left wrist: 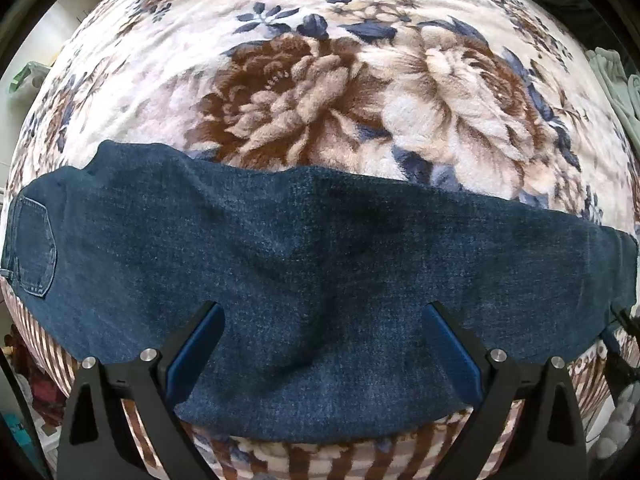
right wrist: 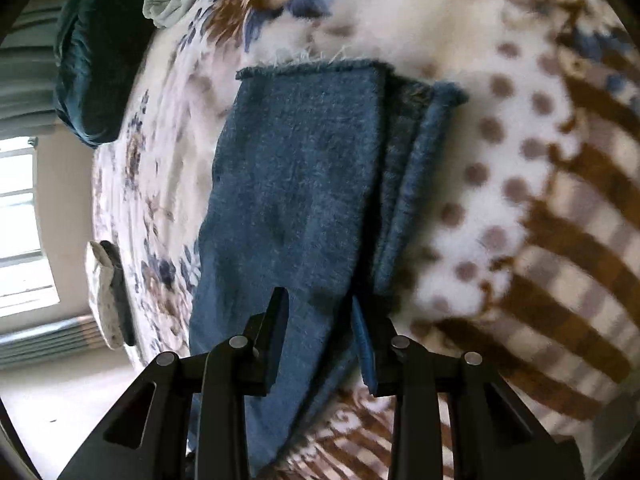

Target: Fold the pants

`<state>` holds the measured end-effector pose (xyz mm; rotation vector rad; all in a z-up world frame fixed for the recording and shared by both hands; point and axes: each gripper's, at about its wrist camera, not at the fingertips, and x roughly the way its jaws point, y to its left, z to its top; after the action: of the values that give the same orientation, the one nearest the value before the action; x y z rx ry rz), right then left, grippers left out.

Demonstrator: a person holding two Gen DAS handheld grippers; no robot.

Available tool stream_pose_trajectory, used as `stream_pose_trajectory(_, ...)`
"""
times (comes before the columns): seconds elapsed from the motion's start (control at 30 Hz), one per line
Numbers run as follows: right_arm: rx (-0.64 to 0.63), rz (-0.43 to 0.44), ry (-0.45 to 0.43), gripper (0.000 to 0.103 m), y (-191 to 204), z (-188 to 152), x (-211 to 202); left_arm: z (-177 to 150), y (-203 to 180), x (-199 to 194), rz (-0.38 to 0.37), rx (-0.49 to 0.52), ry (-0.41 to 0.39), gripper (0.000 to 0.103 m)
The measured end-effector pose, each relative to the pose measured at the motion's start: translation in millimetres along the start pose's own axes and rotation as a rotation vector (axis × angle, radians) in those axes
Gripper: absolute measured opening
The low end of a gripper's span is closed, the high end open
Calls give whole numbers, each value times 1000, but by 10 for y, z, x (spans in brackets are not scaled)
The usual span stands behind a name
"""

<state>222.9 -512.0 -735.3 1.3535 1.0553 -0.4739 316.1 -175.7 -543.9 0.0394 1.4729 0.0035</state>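
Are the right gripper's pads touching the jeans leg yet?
Cannot tell. In the right wrist view the right gripper straddles the jeans near the hem end, jaws partly open, but blur hides any contact.

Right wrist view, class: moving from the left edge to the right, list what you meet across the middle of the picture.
Window → floral part of the blanket → folded jeans leg → dotted part of the blanket → brown-striped border of the blanket.

We see each hand-held gripper (left wrist: 322,316) (right wrist: 320,302) has black arms, round silver screws on top, and blue pads (left wrist: 448,344) inside its fingers.
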Motion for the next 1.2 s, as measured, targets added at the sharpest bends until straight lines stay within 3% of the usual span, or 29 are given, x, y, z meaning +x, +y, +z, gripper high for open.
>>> stream_pose_trajectory(0.1,-21,6,-14,31,78,51,106,14,-2,-3,1,-1,-2,101)
stream_pose_trajectory(0.17,-43,-12,-48,8,149,46,65,21,-5,-20,2,13,-2,101)
stream_pose_trajectory(0.37,-105,-38,-165,8,322,-98,-380,-4,89,-157,9,3,-22,101)
stream_pose_trajectory(0.47,-76,-56,-128,8,185,-54,-262,-5,172,-118,19,-9,-10,101)
stream_pose_trajectory(0.57,-21,-76,9,12,-24,59,-24,-8,284,-118,14,-41,5,101)
stream_pose_trajectory(0.6,-3,-54,23,14,-59,77,-60,-17,345,-157,14,-53,-1,101)
stream_pose_trajectory(0.67,-35,-107,12,26,5,67,-256,-45,496,-284,34,-78,-28,101)
stream_pose_trajectory(0.77,-196,-197,5,40,407,-74,-521,-53,744,-414,88,-92,-44,101)
stream_pose_trajectory(0.87,-411,-256,86,42,1043,-361,-406,1,1176,-491,106,-134,-57,101)
stream_pose_trajectory(0.93,-555,-232,174,70,1572,-646,-123,60,1466,-488,73,-176,-44,101)
stream_pose_trajectory(0.97,-600,-224,215,79,1787,-771,22,109,1695,-476,61,-220,-40,101)
stream_pose_trajectory(1.13,-821,-82,499,79,2984,-1767,1129,364,2417,-316,29,-317,-21,101)
stream_pose_trajectory(1.2,-904,-97,559,77,3294,-2170,1537,479,2679,-234,24,-335,-19,101)
